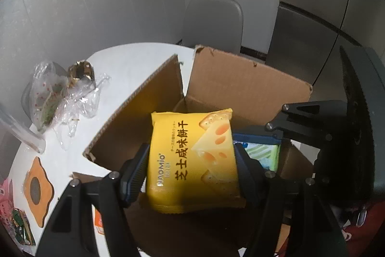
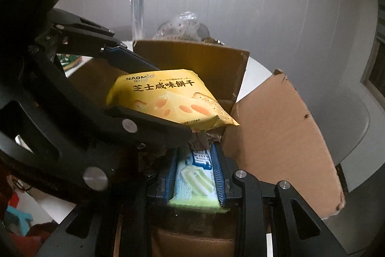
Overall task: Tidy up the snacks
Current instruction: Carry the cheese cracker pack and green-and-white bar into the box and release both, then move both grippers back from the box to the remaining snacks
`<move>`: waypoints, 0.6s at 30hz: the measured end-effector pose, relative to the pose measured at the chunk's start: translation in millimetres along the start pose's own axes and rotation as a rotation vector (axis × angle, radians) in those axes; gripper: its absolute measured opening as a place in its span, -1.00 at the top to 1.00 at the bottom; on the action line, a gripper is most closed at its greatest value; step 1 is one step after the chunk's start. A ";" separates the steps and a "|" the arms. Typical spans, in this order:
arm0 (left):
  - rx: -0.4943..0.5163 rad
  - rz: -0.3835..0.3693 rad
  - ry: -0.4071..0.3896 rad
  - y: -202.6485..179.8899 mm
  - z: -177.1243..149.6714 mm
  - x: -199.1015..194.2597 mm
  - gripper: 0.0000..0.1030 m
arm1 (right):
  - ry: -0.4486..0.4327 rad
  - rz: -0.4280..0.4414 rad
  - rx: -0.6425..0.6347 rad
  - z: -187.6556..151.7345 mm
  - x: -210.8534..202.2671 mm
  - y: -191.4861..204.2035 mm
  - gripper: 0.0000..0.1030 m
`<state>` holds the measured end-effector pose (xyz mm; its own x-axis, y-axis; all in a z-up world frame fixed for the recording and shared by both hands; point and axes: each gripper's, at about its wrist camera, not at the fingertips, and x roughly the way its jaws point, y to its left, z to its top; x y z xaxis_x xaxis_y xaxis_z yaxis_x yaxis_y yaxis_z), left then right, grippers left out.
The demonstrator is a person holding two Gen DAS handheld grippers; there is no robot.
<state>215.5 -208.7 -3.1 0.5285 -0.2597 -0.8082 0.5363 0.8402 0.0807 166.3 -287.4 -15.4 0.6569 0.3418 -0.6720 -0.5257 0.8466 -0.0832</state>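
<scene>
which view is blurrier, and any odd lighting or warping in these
Right wrist view: the green snack in the right gripper is soft; dim, dark corners. Left wrist view: the yellow cracker pack is sharp, walls curve from fisheye, box interior shadowed.

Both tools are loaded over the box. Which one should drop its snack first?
Left, probably. The left tool holds the yellow cracker pack above the right tool's green pack, blocking access to the cardboard box.

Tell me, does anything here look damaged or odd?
The cardboard box has torn, ragged flap edges, most visibly at the right flap's corners. Crumpled clear plastic wrappers lie loose on the white table beside it.
</scene>
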 end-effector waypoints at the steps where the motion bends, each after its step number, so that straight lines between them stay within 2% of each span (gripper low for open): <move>1: 0.005 0.006 0.004 -0.2 0.4 1.1 -0.27 | 0.001 -0.007 -0.001 -0.3 0.2 0.8 0.54; 5: 0.017 0.020 0.019 -3.0 -2.1 2.1 -0.37 | 0.019 -0.008 -0.003 -1.8 -1.8 3.9 0.40; 6: 0.019 0.029 0.019 -3.8 -2.3 2.0 -0.50 | 0.023 -0.012 -0.009 -3.1 -4.1 6.3 0.30; 8: 0.027 0.048 0.007 -4.3 -2.8 -0.8 -0.62 | 0.028 -0.022 -0.024 -5.6 -8.5 10.0 0.26; 11: 0.026 0.044 -0.007 -4.3 -3.8 -7.3 -0.63 | 0.014 -0.028 -0.016 -5.7 -16.3 10.6 0.23; 14: 0.026 0.053 -0.022 -2.7 -5.9 -13.6 -0.63 | -0.002 -0.037 0.000 -7.5 -29.0 9.4 0.12; 18: 0.001 0.041 -0.058 -0.3 -10.3 -31.2 -0.63 | -0.024 -0.050 0.007 -7.8 -43.9 11.9 0.10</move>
<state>192.0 -195.9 16.1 0.5868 -0.2522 -0.7694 0.5140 0.8503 0.1133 127.0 -295.5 7.5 0.6951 0.3086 -0.6493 -0.4882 0.8656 -0.1113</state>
